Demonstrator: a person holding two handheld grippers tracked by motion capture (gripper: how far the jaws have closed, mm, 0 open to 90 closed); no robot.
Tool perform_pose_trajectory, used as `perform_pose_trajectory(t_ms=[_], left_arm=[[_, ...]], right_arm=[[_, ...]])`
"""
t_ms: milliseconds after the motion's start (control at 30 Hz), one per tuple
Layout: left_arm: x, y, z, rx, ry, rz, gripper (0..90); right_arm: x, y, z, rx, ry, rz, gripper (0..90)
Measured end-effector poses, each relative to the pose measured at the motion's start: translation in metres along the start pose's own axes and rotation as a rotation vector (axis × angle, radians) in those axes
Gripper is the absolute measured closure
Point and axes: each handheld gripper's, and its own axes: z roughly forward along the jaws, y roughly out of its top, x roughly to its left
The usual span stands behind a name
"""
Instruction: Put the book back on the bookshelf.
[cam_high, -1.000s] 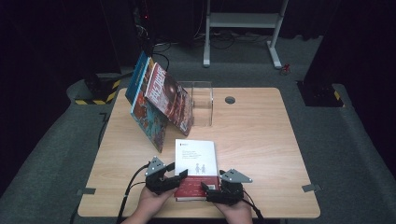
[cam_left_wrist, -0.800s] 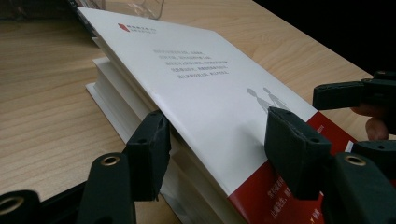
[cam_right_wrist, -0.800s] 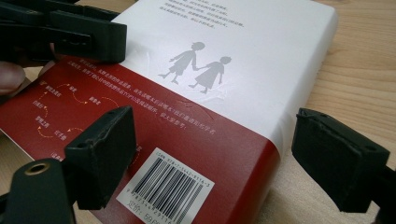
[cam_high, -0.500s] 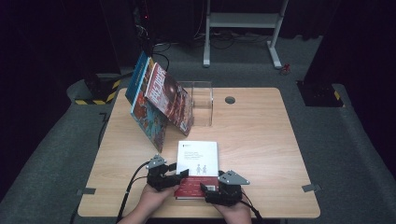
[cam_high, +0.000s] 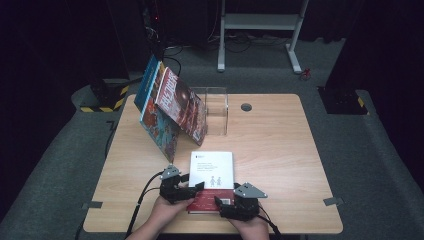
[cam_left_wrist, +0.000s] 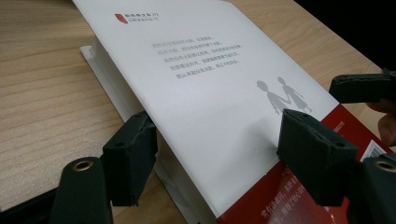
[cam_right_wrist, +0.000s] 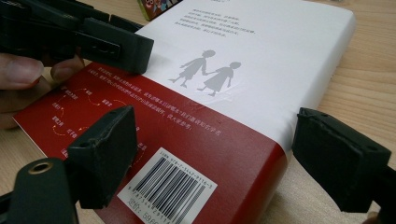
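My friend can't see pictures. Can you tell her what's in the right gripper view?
A thick white-and-red paperback book lies flat on a light wooden table, a barcode near its close corner. The right gripper straddles that corner with its black fingers open, while the left gripper's finger rests on the cover.

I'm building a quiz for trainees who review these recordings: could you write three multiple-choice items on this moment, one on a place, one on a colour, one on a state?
1. Where does the white and red book lie?
A. flat at the near edge of the table
B. inside the clear box
C. on the floor

2. What colour is the band around the book's barcode?
A. green
B. red
C. yellow

3. How do the leaning books stand?
A. stacked flat
B. upright
C. tilted against the clear box

Key: 1 A, it lies flat between both grippers; 2 B, the white label sits on red; 3 C, they slant toward the box.
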Motion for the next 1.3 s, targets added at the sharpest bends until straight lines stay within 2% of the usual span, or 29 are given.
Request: perform_pose_trajectory(t_ms=[233,300,400,500,600,800,1067,1167,1300], left_arm=[[-0.001,0.001,-0.003,-0.011,0.010,0.025,31.5],[-0.001,0.001,-0.004,-0.013,0.008,0.019,32.2],[0.000,0.002,-0.007,-0.042,0.009,0.033,37.1],[0.001,0.002,-0.009,-0.064,0.001,0.025,41.4],[0.001,0.002,-0.012,-0.097,-0.005,0.043,45.2],[0.001,0.002,-0.013,-0.107,-0.003,0.065,45.7],[0.004,0.003,-0.014,-0.104,-0.027,0.047,48.4],[0.001,0.004,-0.017,-0.146,-0.027,0.083,49.8],[-0.002,0.005,-0.018,-0.154,-0.014,0.104,50.0]], right_arm=[[0.000,0.000,0.000,-0.002,-0.001,0.003,14.0],[0.000,0.000,0.000,-0.003,0.000,0.003,14.0],[-0.001,0.000,0.000,-0.006,0.004,0.006,14.0],[-0.001,0.000,-0.001,-0.008,0.007,0.020,14.1],[-0.001,0.000,-0.002,-0.016,0.011,0.022,14.8],[-0.001,0.000,-0.002,-0.022,0.012,0.021,15.2],[0.000,0.001,-0.003,-0.024,0.005,0.007,15.8],[0.001,0.001,-0.006,-0.036,0.001,-0.005,16.3],[0.000,0.001,-0.008,-0.040,-0.011,0.001,17.1]])
